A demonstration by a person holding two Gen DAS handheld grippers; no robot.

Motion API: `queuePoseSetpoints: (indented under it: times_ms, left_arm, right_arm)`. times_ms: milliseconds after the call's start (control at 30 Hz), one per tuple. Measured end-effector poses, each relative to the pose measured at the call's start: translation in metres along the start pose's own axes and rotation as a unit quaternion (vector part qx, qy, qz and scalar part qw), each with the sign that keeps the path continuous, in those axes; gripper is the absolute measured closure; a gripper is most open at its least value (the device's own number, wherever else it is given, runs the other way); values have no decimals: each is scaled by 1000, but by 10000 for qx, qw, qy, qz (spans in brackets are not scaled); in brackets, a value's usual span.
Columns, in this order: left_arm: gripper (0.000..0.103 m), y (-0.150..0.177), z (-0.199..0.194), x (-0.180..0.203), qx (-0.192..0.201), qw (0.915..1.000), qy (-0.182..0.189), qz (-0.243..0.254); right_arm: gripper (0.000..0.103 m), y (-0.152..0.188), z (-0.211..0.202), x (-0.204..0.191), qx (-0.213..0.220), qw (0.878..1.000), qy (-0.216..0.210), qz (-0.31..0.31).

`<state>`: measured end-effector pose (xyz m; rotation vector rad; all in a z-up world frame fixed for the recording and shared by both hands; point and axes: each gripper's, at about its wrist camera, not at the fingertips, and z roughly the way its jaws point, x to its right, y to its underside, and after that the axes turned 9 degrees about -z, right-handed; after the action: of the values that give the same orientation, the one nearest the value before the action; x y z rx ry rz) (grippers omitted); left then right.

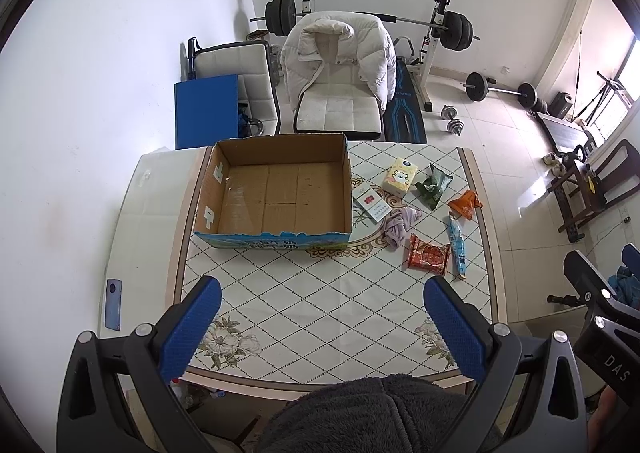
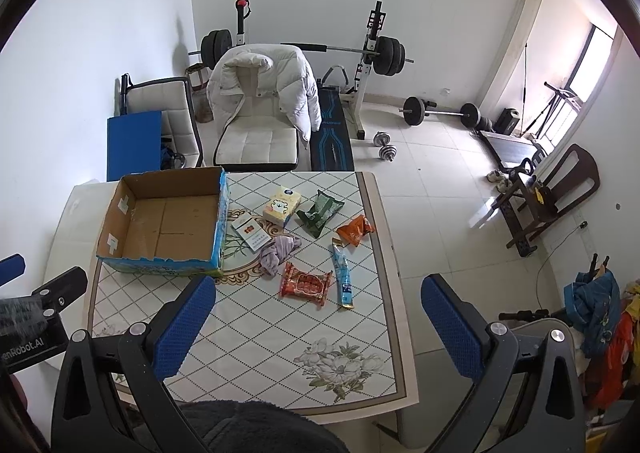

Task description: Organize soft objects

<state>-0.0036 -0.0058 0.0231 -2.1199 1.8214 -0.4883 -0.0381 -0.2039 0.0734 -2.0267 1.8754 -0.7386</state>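
Observation:
An empty cardboard box stands on the table's far left. To its right lie a yellow tissue pack, a white and red carton, a crumpled lilac cloth, a green packet, an orange packet, a red snack packet and a blue tube packet. My left gripper and right gripper are open and empty, high above the table's near edge.
The table has a diamond-pattern cloth. A phone lies at its left edge. A chair with a white jacket stands behind the table, with weights and a bench beyond. The other gripper shows at the right of the left wrist view.

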Motion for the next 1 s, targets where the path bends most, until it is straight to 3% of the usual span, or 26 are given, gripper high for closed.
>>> queuePoseSetpoints:
  times_ms: [1000]
  left_arm:
    - [0, 2, 0, 13, -17, 10000, 29, 85]
  right_arm:
    - [0, -1, -3, 5, 87, 9999, 55, 1]
